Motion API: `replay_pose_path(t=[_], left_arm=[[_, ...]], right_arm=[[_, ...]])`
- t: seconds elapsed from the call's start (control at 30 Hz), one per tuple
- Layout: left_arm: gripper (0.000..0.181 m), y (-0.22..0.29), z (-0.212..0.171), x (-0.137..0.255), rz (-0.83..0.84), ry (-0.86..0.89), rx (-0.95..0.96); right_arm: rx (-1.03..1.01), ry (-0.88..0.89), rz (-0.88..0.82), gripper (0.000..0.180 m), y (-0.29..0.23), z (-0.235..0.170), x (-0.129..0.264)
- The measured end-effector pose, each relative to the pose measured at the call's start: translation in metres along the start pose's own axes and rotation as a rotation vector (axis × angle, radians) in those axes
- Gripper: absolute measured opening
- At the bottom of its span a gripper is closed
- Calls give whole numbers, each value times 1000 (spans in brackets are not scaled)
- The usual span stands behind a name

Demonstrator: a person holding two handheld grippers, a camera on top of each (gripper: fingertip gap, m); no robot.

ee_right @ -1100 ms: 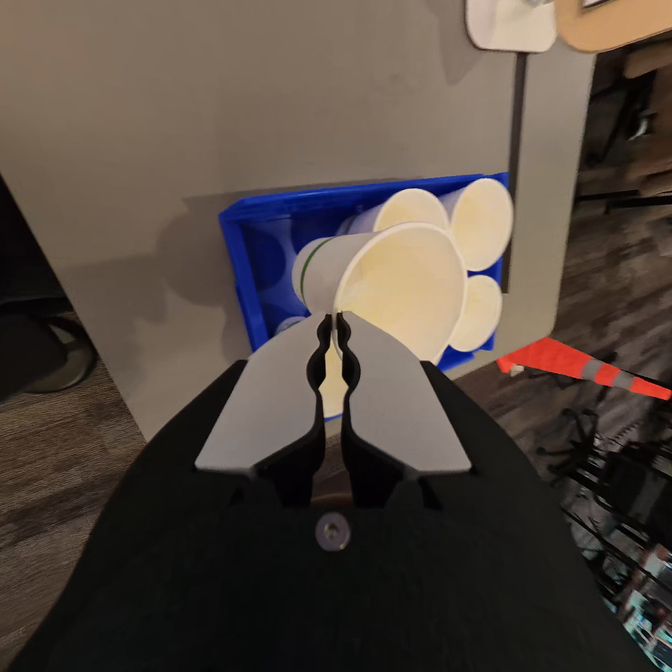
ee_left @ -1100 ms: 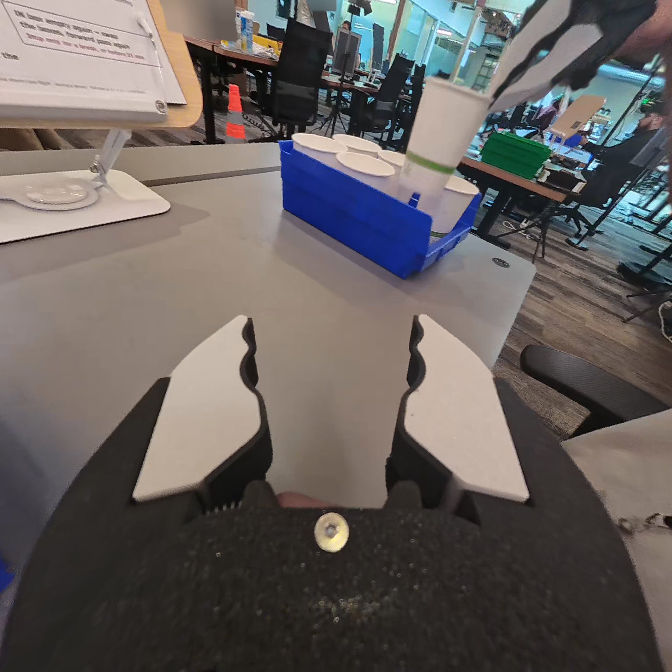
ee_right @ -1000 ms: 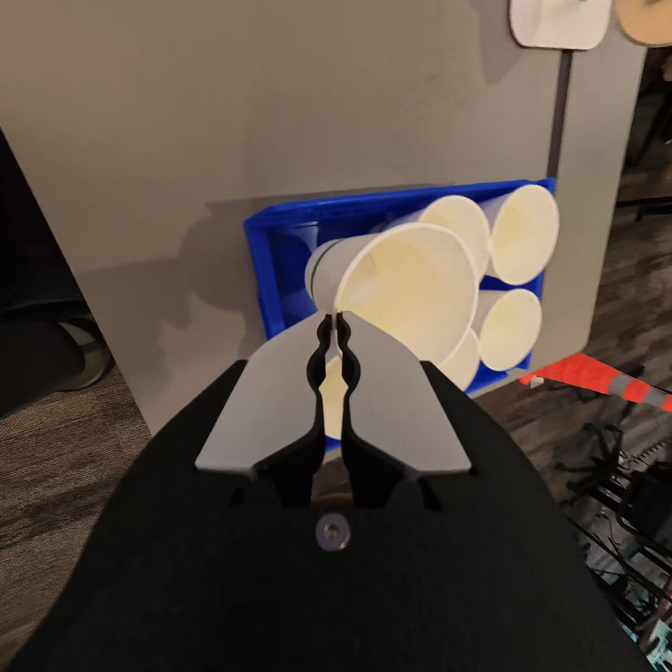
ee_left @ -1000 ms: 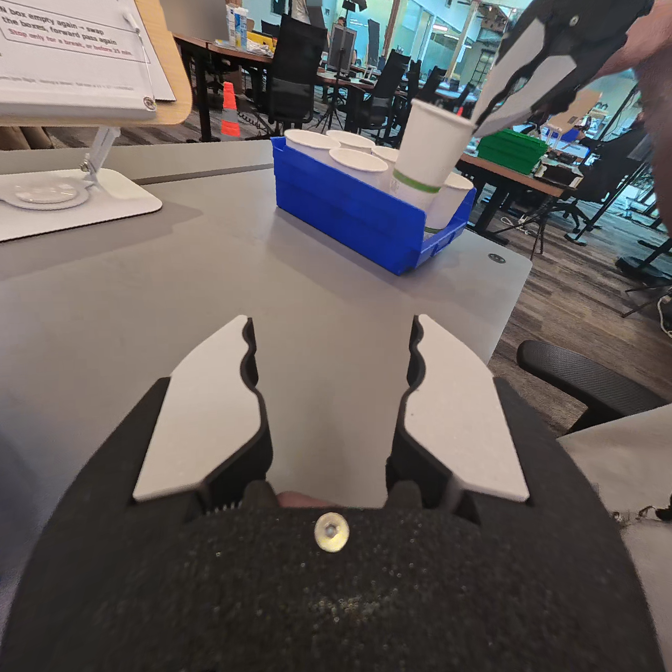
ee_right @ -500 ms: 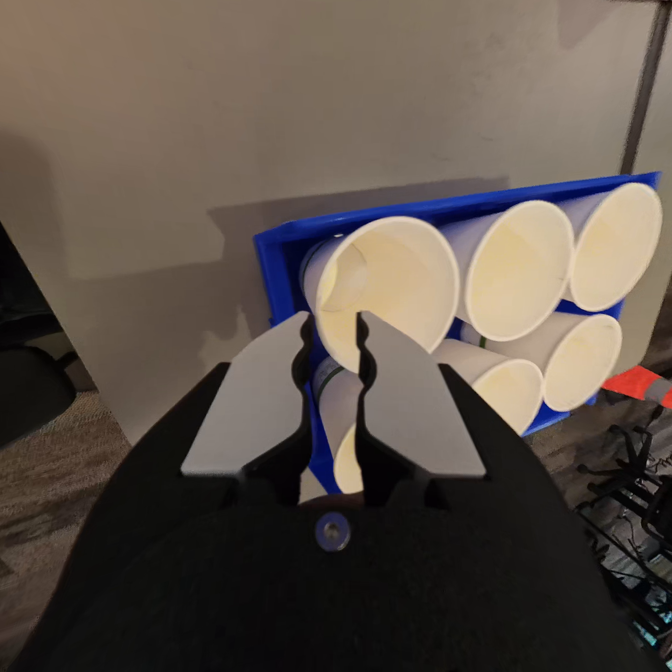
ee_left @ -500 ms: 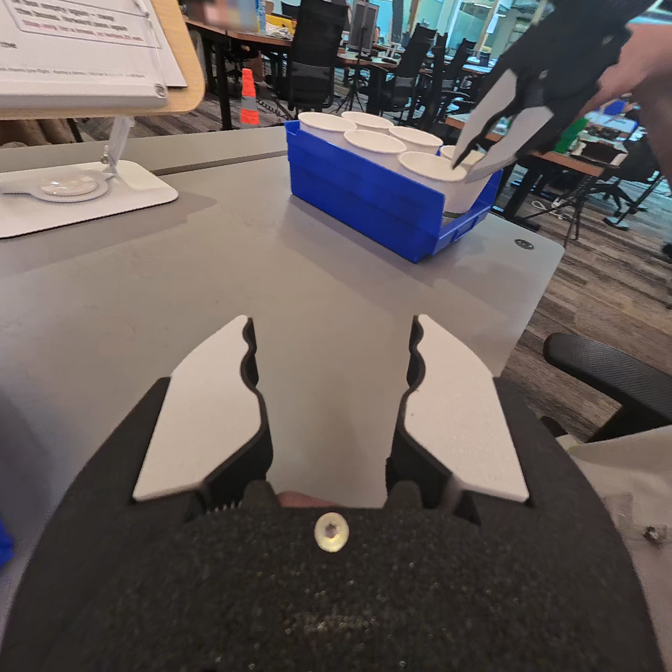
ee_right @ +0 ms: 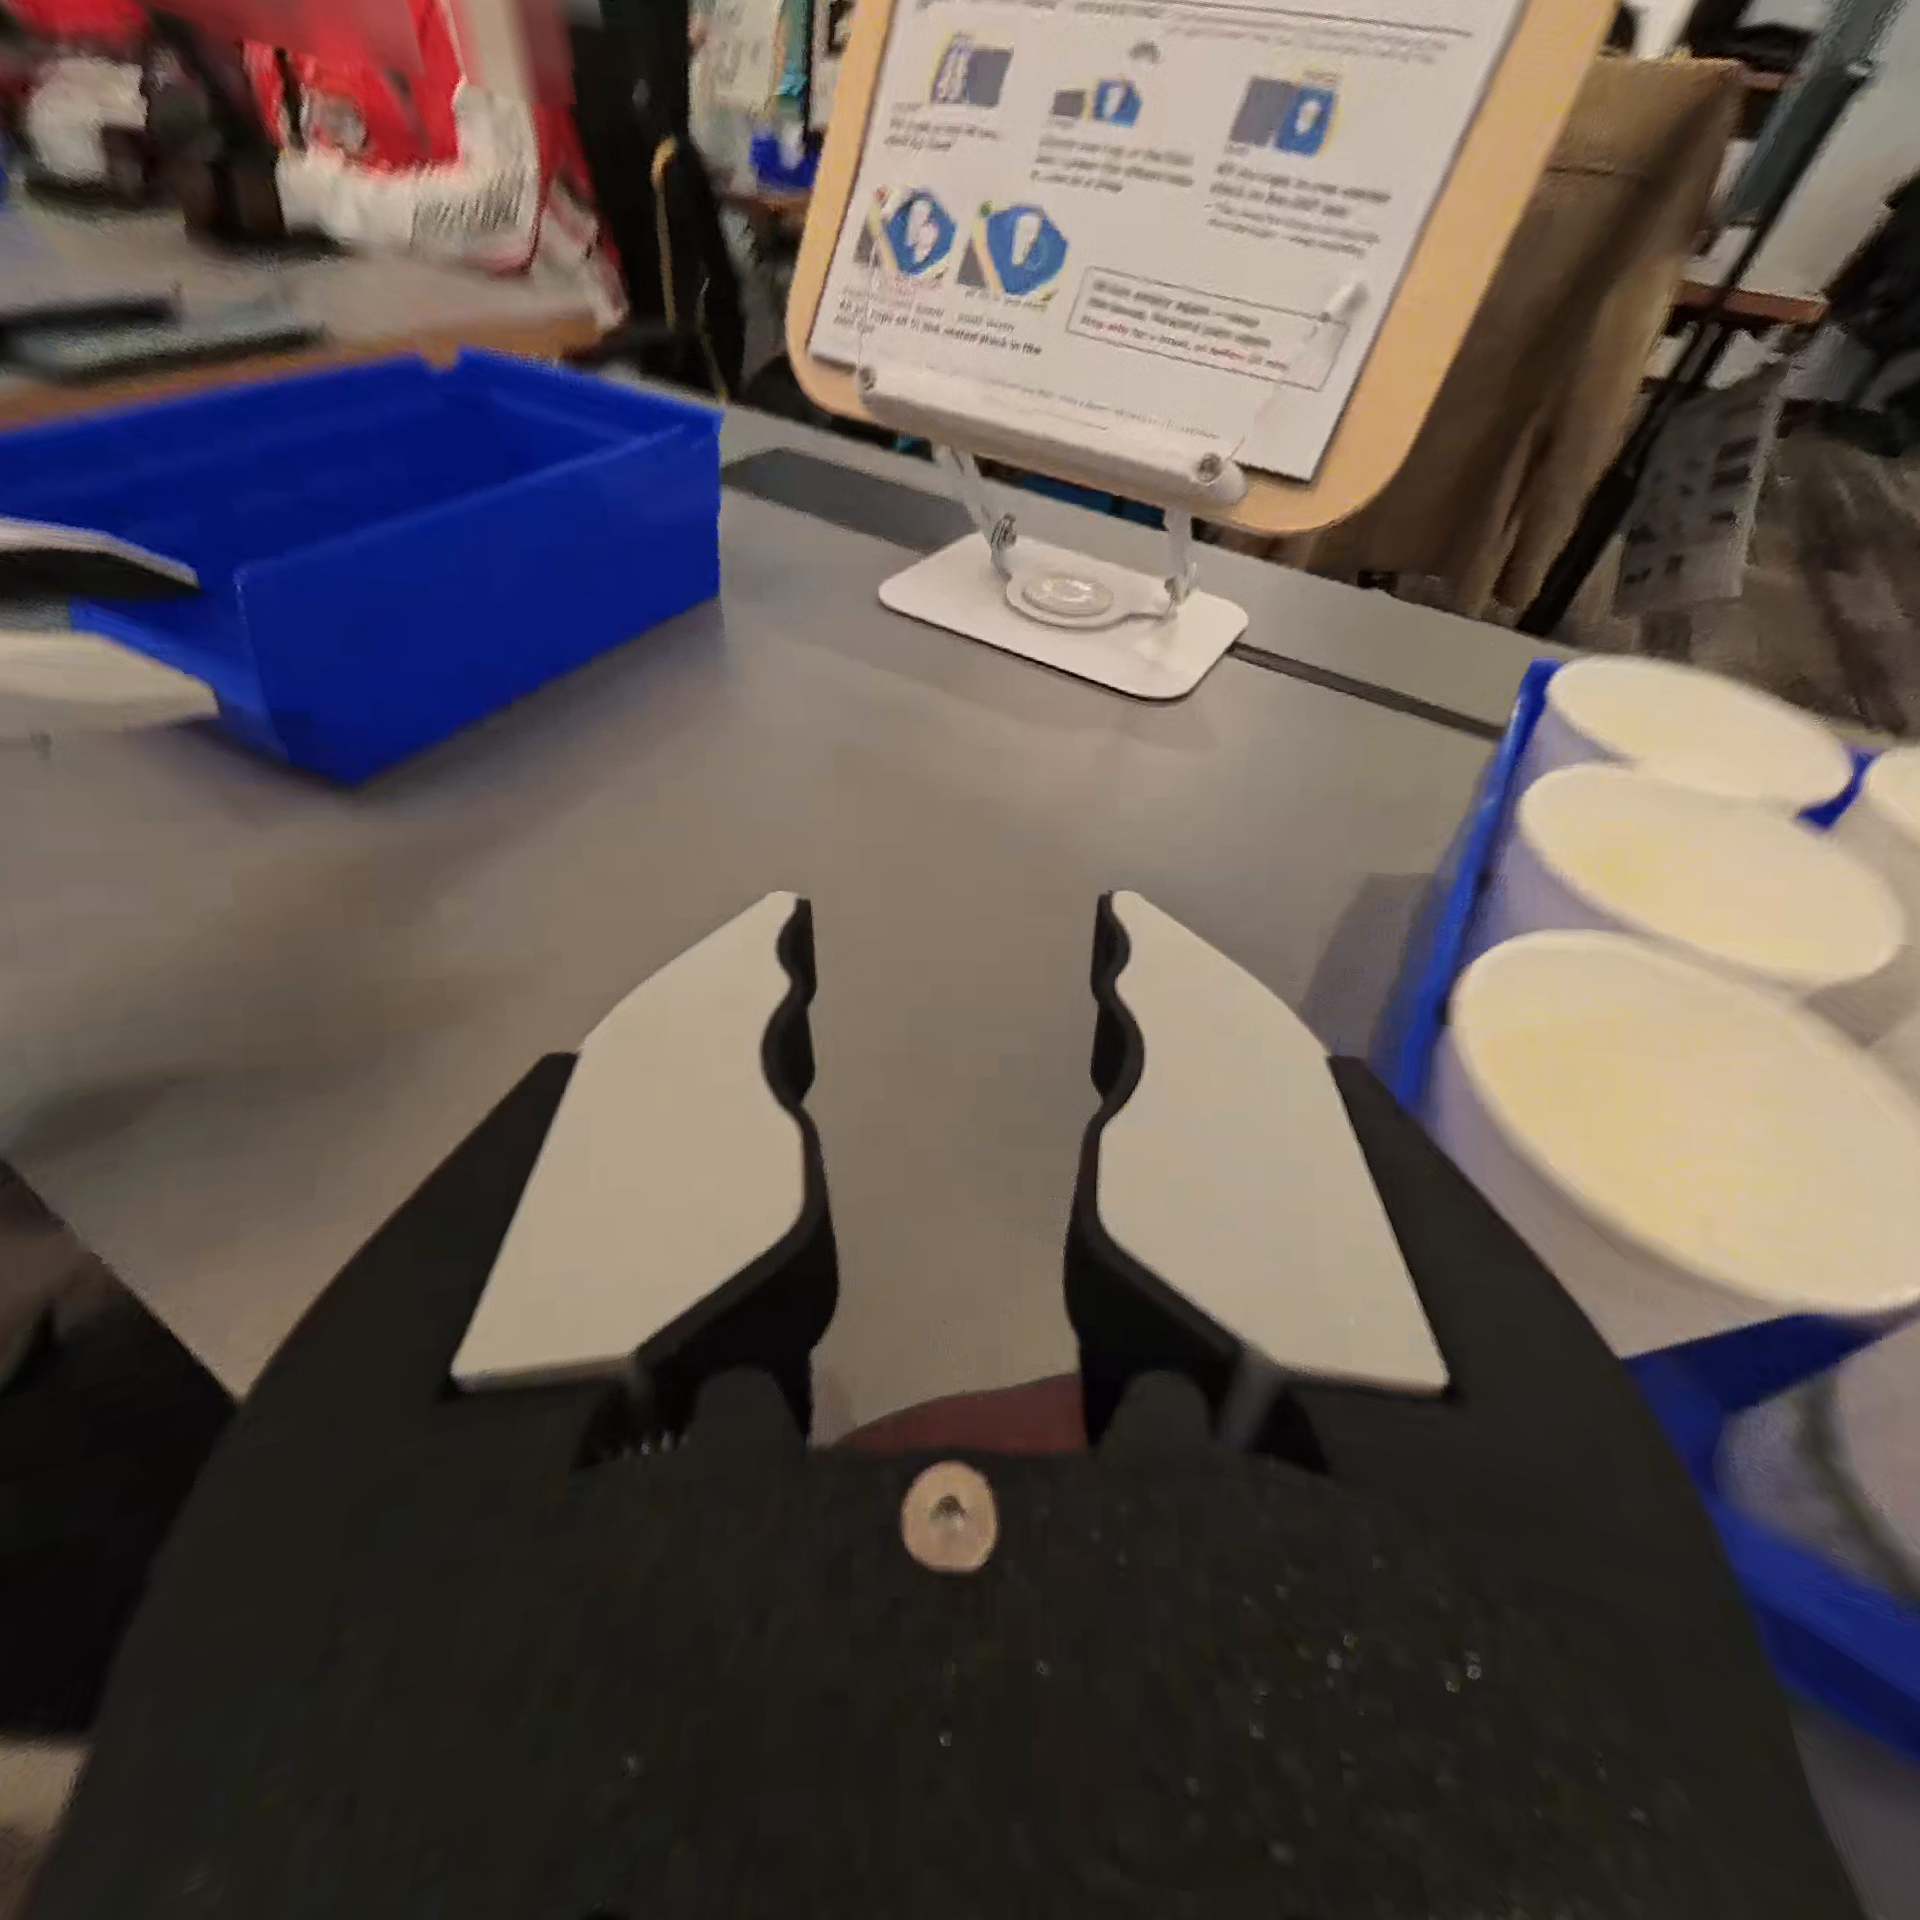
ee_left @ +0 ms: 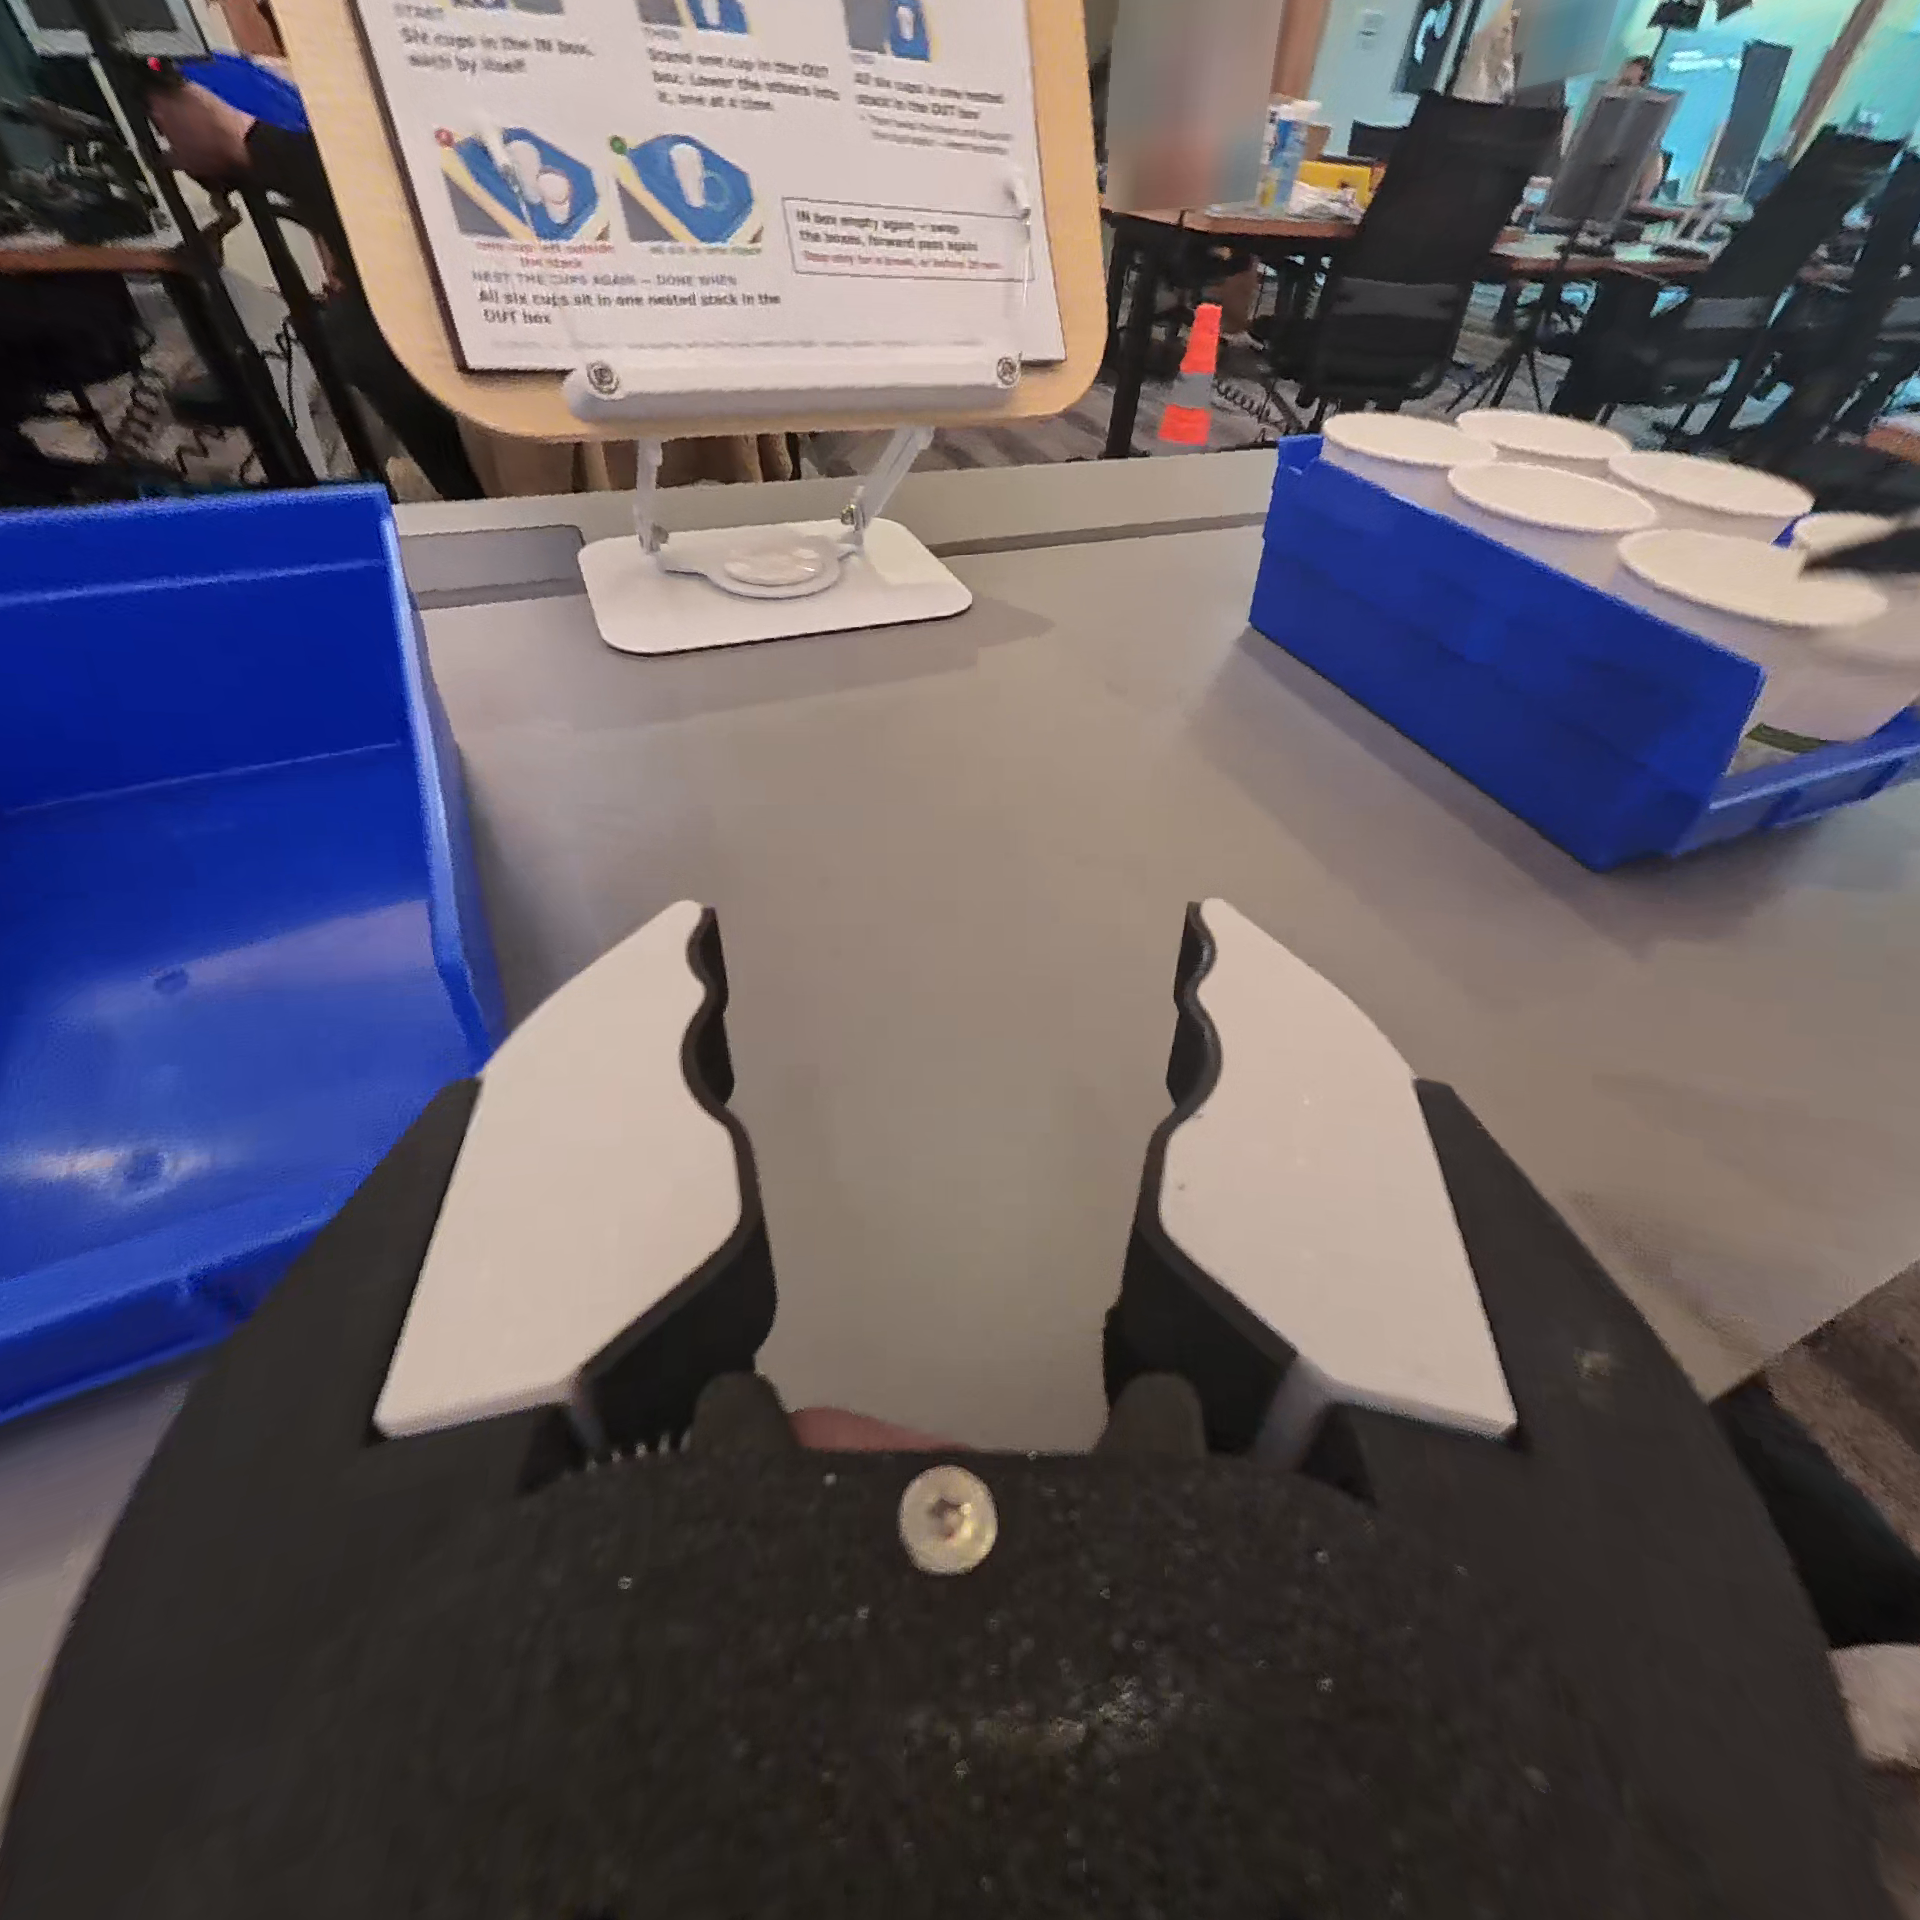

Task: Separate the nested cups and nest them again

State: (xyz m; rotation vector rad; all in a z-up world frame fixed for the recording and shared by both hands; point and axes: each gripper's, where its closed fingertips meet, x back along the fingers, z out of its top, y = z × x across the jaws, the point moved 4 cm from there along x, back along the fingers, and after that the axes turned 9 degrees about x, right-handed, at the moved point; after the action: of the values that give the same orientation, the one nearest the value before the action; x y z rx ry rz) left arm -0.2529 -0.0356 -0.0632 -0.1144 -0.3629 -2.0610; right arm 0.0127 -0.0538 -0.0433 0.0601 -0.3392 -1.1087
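Two tools hang over the grey counter [ee_left: 935,790], neither carrying anything. Nearest in the left wrist view, the left tool [ee_left: 945,1023] has its fingers spread wide over bare counter; in the right wrist view the right tool [ee_right: 951,997] also has its fingers apart with nothing between them, just left of the full bin.

Beyond them, to the right, the paper cups [ee_left: 1548,509] stand upright, each on its own, rims up, in the right blue bin [ee_left: 1496,675]; in the right wrist view three cups [ee_right: 1694,894] line that bin's near side. Standing singly like this suggests the separating part is done, and open rims leave each cup easy to pinch by its wall. How many cups there are in all I cannot count for sure, since the frame edge cuts the bin off.

To the left sits a second blue bin [ee_left: 208,831], which looks empty in both views, likely kept free to take the re-nested stack.

Farthest back, an instruction board [ee_left: 727,208] on a white stand faces the person, propped for reading while working.
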Motion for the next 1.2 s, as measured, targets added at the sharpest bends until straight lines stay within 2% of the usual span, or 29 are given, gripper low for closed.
replay_pose_path(t=[0.17,0.3,0.5,0.6,0.67,0.77,0.87,0.93,1.07,1.2], left_arm=[[83,-4,-7,3,38,43,161],[82,-7,-16,7,72,53,240],[81,6,-36,3,57,-10,237],[80,31,-47,-14,-17,-66,250],[80,61,-51,-33,-97,-114,249],[77,117,-51,-68,-196,-189,197],[59,176,-49,-106,-276,-229,176],[60,209,-53,-128,-297,-252,139],[64,251,-59,-166,-278,-277,112],[64,265,-70,-196,-203,-315,66]], right_arm=[[-125,114,-46,56,-36,-10,-7],[-161,93,10,57,-44,-21,-12],[-210,90,87,54,-47,-24,-11],[-190,105,53,54,-40,-18,-5],[-183,134,-20,54,-24,-13,10],[-157,134,-234,52,23,-18,45],[-145,62,-491,47,85,-44,91],[-173,-32,-628,47,126,-72,120],[-284,-170,-661,47,186,-116,149],[-292,-208,-575,42,216,-129,137]])
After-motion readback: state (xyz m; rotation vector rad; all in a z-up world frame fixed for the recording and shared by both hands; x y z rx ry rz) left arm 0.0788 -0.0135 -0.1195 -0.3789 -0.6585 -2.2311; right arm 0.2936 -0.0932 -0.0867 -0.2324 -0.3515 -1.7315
